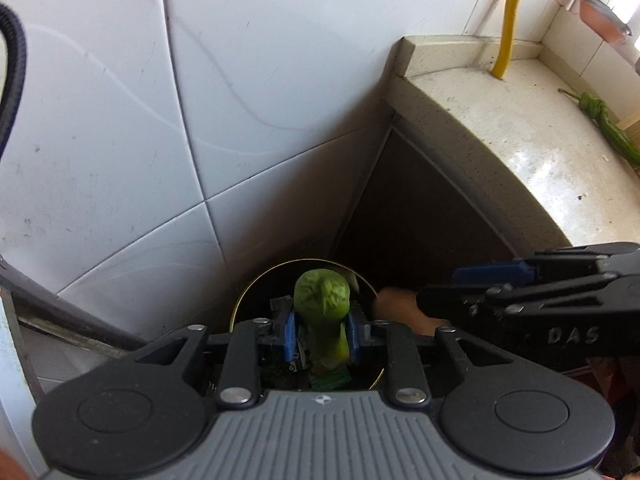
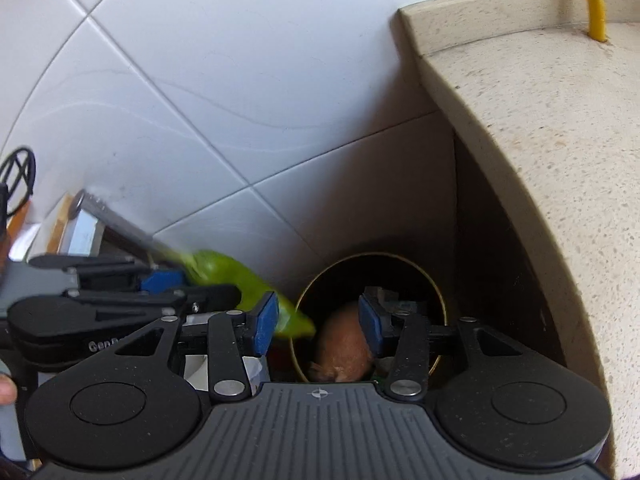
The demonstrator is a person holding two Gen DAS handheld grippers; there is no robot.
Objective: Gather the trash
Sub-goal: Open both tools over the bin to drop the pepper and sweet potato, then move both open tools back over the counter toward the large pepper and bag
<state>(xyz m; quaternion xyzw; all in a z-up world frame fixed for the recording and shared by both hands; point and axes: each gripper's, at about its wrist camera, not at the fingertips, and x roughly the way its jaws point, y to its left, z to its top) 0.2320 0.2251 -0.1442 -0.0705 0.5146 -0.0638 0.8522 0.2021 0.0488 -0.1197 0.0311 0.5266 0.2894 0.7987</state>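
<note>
A green pepper (image 1: 323, 312) is pinched between the pads of the left gripper (image 1: 322, 336), its long axis pointing down into the round trash bin (image 1: 240, 300) right below, by the tiled wall. The right gripper (image 2: 318, 322) is held spread wide over the same bin, above a brown onion-like lump (image 2: 344, 350) that is not touched. The bin's bottom is hidden, and another pepper (image 1: 608, 132) is left on the counter's far edge.

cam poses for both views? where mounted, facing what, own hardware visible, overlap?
Left wrist: on the left tongs, facing down at the bin; they grip a green pepper; right tongs intrude.
Right wrist: on the right tongs, open over the bin and an onion; left tongs intrude.
Shared: bin, pepper, counter, tiled wall.
</note>
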